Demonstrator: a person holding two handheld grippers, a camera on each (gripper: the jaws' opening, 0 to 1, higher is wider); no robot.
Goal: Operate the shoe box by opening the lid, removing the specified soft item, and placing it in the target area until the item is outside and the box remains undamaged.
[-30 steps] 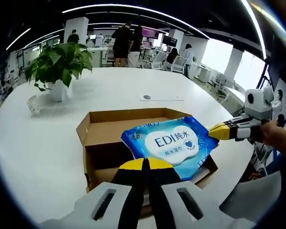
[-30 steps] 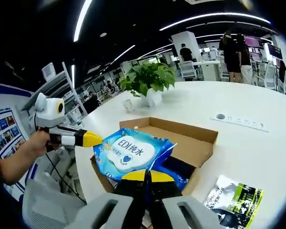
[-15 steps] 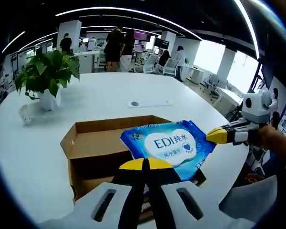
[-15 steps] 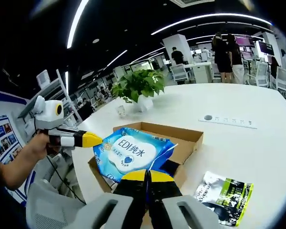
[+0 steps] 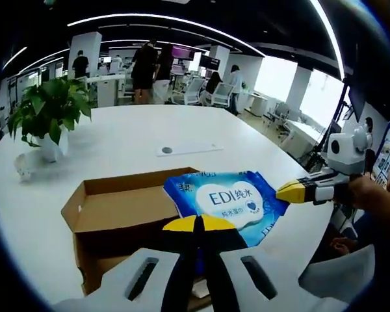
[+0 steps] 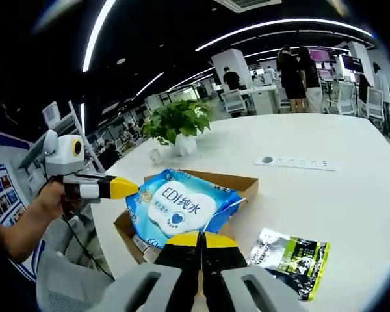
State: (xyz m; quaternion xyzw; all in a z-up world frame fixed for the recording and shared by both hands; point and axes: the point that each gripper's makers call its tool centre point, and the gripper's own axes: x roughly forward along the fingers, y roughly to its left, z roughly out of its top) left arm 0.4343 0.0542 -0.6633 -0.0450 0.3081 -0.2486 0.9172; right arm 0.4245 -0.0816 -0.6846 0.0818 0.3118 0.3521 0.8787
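A blue wet-wipes pack (image 5: 224, 201) with "EDI" print hangs level above the open cardboard shoe box (image 5: 114, 208). My left gripper (image 5: 196, 224) is shut on the pack's near edge. My right gripper (image 5: 287, 192) comes in from the right with its yellow tips shut on the pack's right corner. In the right gripper view the pack (image 6: 175, 207) covers most of the box (image 6: 246, 184); my right gripper (image 6: 200, 239) pinches its near edge and my left gripper (image 6: 125, 188) holds its left corner. The box's inside is largely hidden.
The box rests on a large white table (image 5: 130, 140). A green-and-black pouch (image 6: 289, 255) lies on the table right of the box. A potted plant (image 5: 45, 114) and a white power strip (image 5: 185, 149) stand farther off. People and desks fill the background.
Both grippers have carried the pack up and sideways off the box: the box now sits further left in the left gripper view and looks smaller in the right gripper view. Both stay shut.
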